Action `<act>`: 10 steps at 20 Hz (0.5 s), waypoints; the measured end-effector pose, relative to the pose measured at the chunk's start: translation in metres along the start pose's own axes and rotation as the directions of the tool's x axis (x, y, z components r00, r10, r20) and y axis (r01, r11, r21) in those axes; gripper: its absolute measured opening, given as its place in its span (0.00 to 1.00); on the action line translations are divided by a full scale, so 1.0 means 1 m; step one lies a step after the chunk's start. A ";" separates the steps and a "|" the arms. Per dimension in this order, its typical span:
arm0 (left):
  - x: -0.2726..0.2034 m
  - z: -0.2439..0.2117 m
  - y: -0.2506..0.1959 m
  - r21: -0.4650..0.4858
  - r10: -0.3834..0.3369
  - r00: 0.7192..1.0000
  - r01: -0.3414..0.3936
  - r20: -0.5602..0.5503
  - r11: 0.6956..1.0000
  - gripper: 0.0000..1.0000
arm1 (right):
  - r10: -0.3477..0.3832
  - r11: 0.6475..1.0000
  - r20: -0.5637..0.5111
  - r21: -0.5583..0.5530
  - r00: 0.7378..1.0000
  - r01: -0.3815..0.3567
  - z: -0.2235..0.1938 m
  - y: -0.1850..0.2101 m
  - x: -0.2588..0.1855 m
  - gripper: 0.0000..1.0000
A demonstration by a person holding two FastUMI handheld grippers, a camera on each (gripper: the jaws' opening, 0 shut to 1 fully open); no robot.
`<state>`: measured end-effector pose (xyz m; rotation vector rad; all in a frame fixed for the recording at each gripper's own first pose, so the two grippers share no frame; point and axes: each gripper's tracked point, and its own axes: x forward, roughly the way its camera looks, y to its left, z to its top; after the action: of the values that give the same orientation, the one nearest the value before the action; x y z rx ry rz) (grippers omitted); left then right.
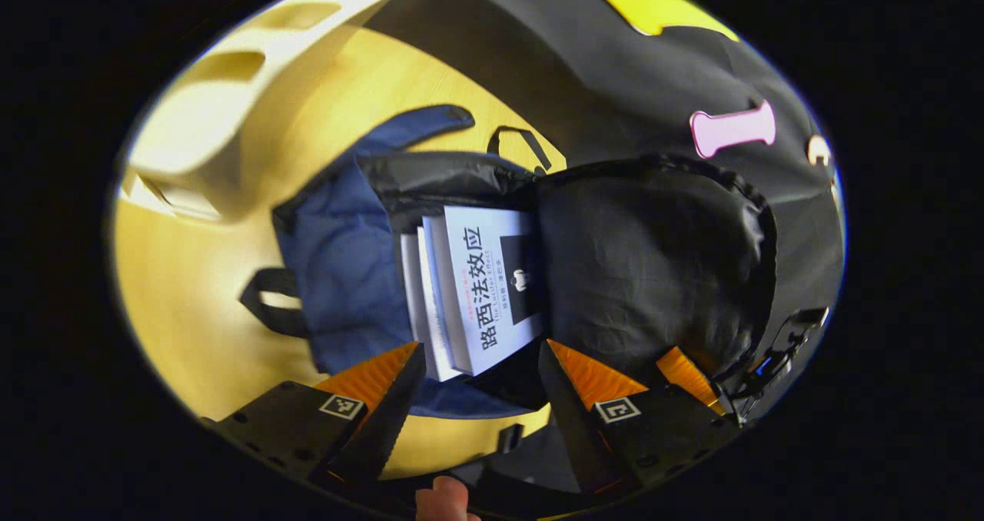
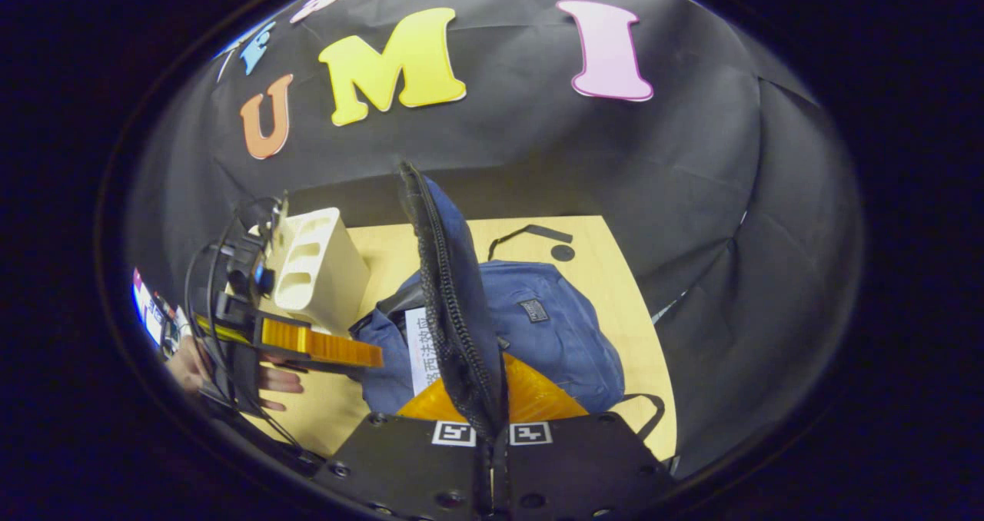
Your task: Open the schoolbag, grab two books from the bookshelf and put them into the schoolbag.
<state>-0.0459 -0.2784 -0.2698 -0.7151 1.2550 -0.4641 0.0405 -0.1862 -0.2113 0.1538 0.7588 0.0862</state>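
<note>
With the blue fabric schoolbag (image 1: 338, 275) lying on the light wooden tabletop (image 1: 184, 329), its main compartment is wide open and the black-lined front flap (image 1: 653, 267) is pulled back in the left gripper view. Two white paperback books (image 1: 461, 290) sit side by side inside the opening, spines toward the camera, the nearer one with a dark panel on its cover. Left tool (image 1: 480, 367) hangs just in front of the books with its fingers spread, touching nothing; the books' lower ends sit between the two fingertips in the frame. A fingertip of the person's hand (image 1: 442, 498) shows at the bottom edge.

Right gripper view: right tool (image 2: 490, 398) is pressed together on the zippered edge of the flap (image 2: 442, 275), holding it upright above the bag (image 2: 553, 329). A strip of white book cover (image 2: 419, 352) is visible in the opening, left of the flap. Left tool (image 2: 323, 346) is seen from the side at the left, over the tabletop (image 2: 615, 275) next to the bag opening, with a hand (image 2: 269, 379) behind it. Cream plastic bookshelf with slotted sides (image 2: 315, 267) stands on the tabletop just behind that tool, left of the bag. A black strap (image 2: 530, 235) lies on the tabletop behind the bag.
</note>
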 end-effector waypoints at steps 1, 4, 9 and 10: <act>-0.013 0.005 0.001 0.028 0.021 0.999 -0.022 0.025 0.999 0.93 | -0.001 1.000 0.002 -0.010 1.000 0.001 -0.002 0.005 0.001 0.01; -0.057 0.024 0.009 0.094 0.097 0.990 -0.107 0.106 0.990 0.93 | -0.012 0.999 0.011 -0.052 1.000 0.013 -0.007 0.022 0.002 0.01; -0.118 0.051 0.033 0.215 0.220 0.937 -0.281 0.271 0.935 0.93 | -0.023 0.997 0.002 -0.073 1.000 0.023 -0.025 0.051 0.010 0.01; -0.129 0.055 0.035 0.218 0.233 0.928 -0.301 0.290 0.928 0.94 | -0.028 0.996 0.003 -0.084 1.000 0.028 -0.028 0.057 0.012 0.02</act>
<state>-0.0297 -0.1540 -0.1980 -0.3587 1.0022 -0.2885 0.0286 -0.1258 -0.2300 0.0635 0.7542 0.0907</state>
